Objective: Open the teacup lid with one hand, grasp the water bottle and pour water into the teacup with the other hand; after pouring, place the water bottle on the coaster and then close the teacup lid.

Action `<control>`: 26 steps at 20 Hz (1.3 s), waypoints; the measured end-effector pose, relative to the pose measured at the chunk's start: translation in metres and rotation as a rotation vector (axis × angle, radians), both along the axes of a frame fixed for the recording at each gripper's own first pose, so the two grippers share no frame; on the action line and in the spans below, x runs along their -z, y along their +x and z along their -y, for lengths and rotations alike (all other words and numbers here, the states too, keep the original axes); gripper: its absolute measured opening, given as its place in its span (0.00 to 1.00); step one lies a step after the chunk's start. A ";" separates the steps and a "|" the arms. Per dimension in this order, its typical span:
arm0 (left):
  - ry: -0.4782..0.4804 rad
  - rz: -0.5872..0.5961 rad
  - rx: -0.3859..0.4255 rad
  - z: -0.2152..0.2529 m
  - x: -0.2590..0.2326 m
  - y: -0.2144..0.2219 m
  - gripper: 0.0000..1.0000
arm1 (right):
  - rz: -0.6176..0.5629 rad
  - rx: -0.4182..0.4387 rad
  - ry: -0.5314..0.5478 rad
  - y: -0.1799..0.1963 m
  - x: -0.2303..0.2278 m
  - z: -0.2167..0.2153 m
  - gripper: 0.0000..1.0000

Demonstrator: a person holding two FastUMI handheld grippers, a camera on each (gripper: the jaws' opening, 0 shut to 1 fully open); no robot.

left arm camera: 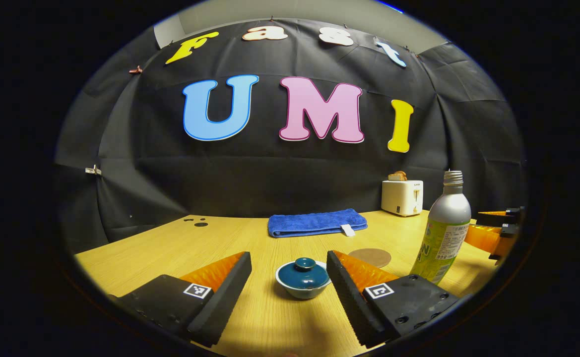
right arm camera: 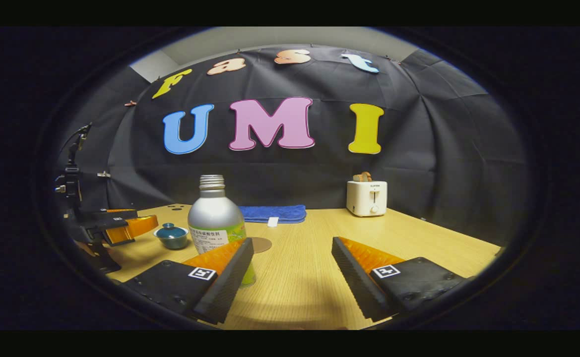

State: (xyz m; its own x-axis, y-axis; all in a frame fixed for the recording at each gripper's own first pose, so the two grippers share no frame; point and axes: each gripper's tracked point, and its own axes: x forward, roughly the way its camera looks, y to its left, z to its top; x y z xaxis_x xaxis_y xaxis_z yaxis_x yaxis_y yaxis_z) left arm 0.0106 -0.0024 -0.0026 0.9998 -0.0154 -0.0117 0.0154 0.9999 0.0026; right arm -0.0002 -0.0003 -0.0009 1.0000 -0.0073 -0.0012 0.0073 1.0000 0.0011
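A small teal teacup [left arm camera: 303, 280] with its lid [left arm camera: 304, 265] on sits on the wooden table [left arm camera: 170, 253], just ahead of my open left gripper [left arm camera: 290, 285] and between its fingertips' line. A silver water bottle [left arm camera: 443, 233] with a green label and no cap stands upright to the right. A round brown coaster [left arm camera: 370, 257] lies behind the cup. In the right gripper view the bottle [right arm camera: 214, 218] stands just beyond my left finger; my right gripper [right arm camera: 292, 270] is open and holds nothing. The teacup [right arm camera: 171, 235], the coaster [right arm camera: 261, 244] and the left gripper [right arm camera: 121, 225] appear at the left.
A folded blue towel [left arm camera: 317, 222] lies at the back of the table. A white toaster [left arm camera: 402, 197] with bread in it stands at the back right. The right gripper [left arm camera: 498, 230] shows at the right edge. Small dark holes [left arm camera: 196, 221] mark the table's back left.
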 end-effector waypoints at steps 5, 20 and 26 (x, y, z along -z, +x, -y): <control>0.023 -0.066 0.047 0.011 0.012 0.016 0.97 | 0.000 -0.010 0.001 0.000 0.000 -0.002 0.98; 0.118 -0.199 0.097 0.018 0.030 0.066 0.64 | -0.003 -0.083 0.004 -0.002 0.001 -0.014 0.98; 0.154 -0.224 0.131 0.027 0.035 0.068 0.51 | -0.003 -0.085 0.004 -0.002 0.001 -0.014 0.98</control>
